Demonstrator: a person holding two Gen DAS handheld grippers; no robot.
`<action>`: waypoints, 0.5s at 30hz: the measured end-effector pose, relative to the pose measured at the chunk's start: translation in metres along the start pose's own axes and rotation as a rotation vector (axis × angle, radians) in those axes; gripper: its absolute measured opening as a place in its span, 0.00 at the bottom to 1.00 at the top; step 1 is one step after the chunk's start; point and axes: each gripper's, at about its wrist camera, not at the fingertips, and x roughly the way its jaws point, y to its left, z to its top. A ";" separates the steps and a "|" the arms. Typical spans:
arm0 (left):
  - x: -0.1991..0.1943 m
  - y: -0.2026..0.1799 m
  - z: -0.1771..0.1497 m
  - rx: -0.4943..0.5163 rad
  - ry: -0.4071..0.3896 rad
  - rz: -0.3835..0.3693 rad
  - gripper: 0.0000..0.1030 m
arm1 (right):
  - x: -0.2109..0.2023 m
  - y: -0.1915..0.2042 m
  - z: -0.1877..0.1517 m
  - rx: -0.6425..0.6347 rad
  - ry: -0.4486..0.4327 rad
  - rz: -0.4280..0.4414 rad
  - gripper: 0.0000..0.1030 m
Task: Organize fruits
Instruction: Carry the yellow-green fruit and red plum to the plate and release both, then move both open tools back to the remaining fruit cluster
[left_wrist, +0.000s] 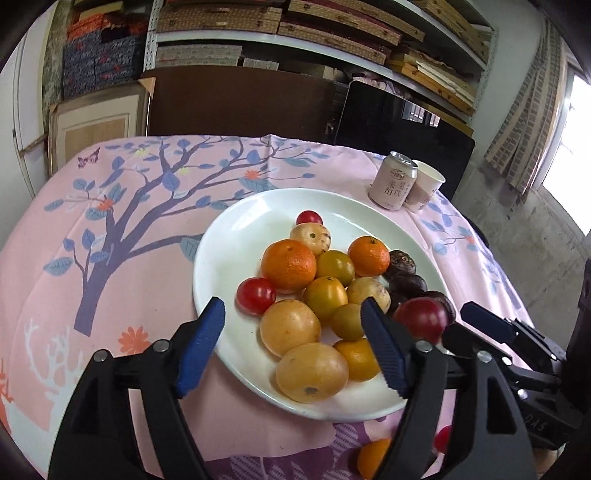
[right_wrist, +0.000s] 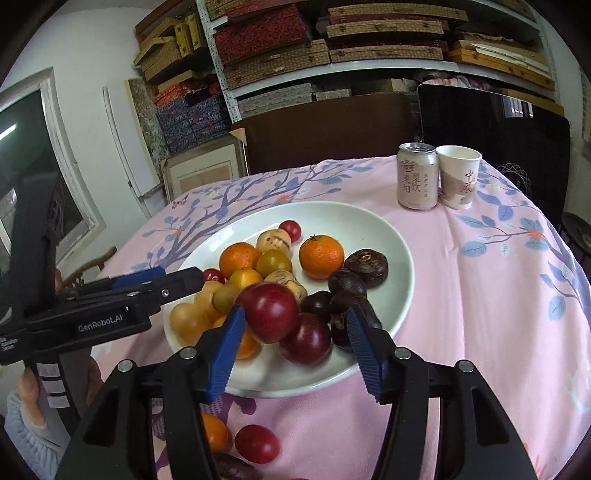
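Both hand-held grippers, left (left_wrist: 293, 343) and right (right_wrist: 295, 343), hover spread over the round white ceramic plate (right_wrist: 399, 258); a dark red plum (right_wrist: 269, 312) sits between the right's fingers, ungripped.

Behind the table a metal shelf unit (right_wrist: 369, 66) runs along the wall, stacked with flat woven and patterned boxes (right_wrist: 277, 70), and a dark brown board (left_wrist: 240, 103) leans below it beside a glossy black panel (right_wrist: 491, 129). Daylight pours through a window (left_wrist: 569, 166) on one side (glaring white), over bare grey concrete (left_wrist: 517, 221).
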 end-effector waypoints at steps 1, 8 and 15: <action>-0.002 0.003 0.000 -0.015 -0.003 -0.003 0.73 | -0.002 -0.002 0.000 0.007 -0.002 0.002 0.58; -0.035 -0.011 -0.030 0.026 -0.048 0.048 0.92 | -0.023 -0.016 -0.019 0.057 -0.010 -0.021 0.64; -0.052 -0.039 -0.088 0.143 0.011 0.115 0.96 | -0.052 -0.028 -0.053 0.127 -0.004 -0.041 0.76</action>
